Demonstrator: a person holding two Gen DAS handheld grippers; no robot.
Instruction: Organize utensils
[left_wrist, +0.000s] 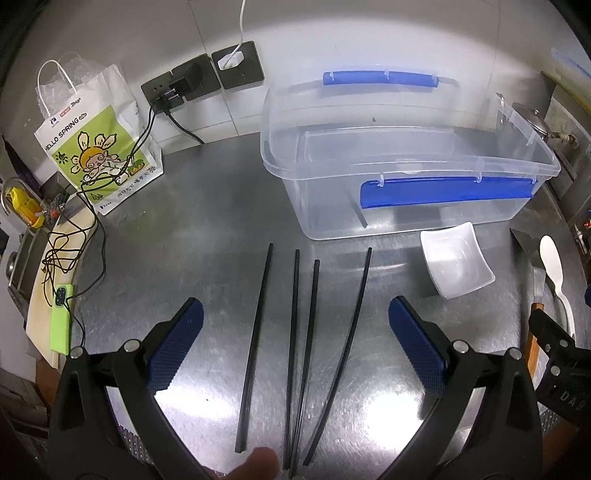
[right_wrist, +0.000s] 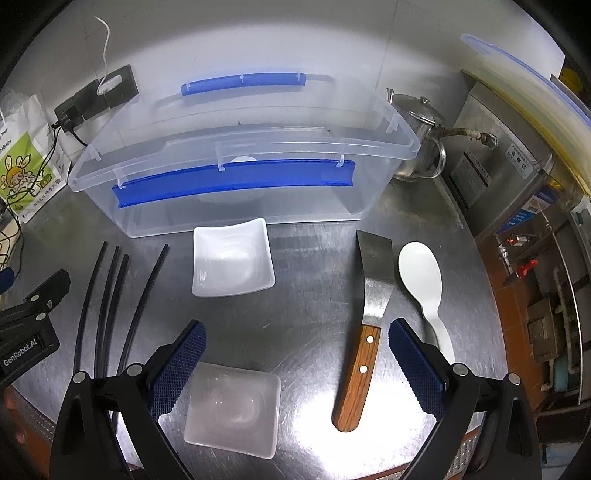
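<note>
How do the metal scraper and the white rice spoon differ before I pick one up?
The scraper has a flat, square-ended steel blade; the rice spoon has a rounded oval bowl. The scraper has a riveted wooden handle, while the rice spoon is one white piece. The scraper's handle lies between the right gripper's open fingers; the rice spoon's runs behind the right-hand finger. Both lie flat on the steel table, side by side, heads toward the clear bin.

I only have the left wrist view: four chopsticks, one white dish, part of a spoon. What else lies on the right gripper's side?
Observer: A second square dish, close in under the right gripper.
Operator: What is the metal thing by the spoon?
Observer: A spatula with a wooden handle, left of the white spoon.
Operator: Is the right gripper holding anything?
Observer: No, its jaws are open and hold nothing.
</note>
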